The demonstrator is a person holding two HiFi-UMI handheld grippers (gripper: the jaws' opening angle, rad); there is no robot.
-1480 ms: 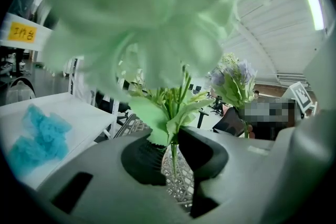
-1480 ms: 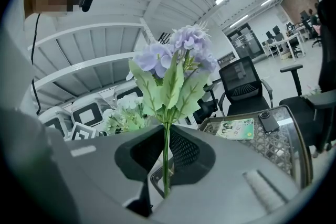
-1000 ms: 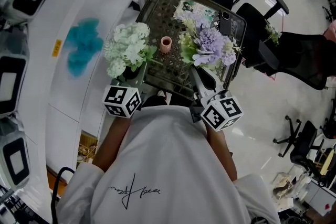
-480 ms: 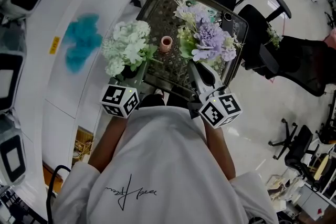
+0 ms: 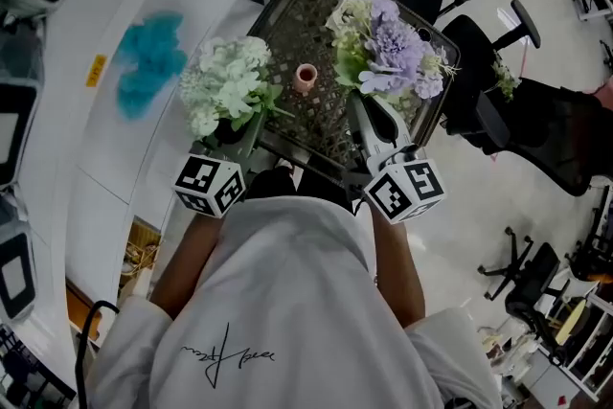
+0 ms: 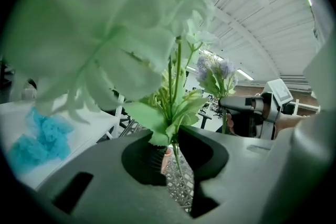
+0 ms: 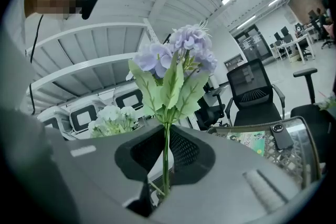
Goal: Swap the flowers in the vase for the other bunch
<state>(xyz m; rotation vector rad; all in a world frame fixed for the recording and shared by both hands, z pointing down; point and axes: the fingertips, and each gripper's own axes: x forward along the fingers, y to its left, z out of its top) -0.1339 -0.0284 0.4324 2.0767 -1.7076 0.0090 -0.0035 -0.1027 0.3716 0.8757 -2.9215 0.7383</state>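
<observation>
Vase [image 5: 306, 78] between white bunch [image 5: 228, 89], purple bunch [image 5: 388, 48]

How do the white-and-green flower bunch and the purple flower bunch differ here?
Colour: the white-and-green flower bunch has pale blooms, the lilac-purple flower bunch mauve ones. Place: the white one hangs at the left edge of the dark wire-mesh table, the purple one over the mesh right of the small pink vase. Shape: the white one is a compact dome, the purple one looser and spikier. Both are out of the empty vase.
</observation>
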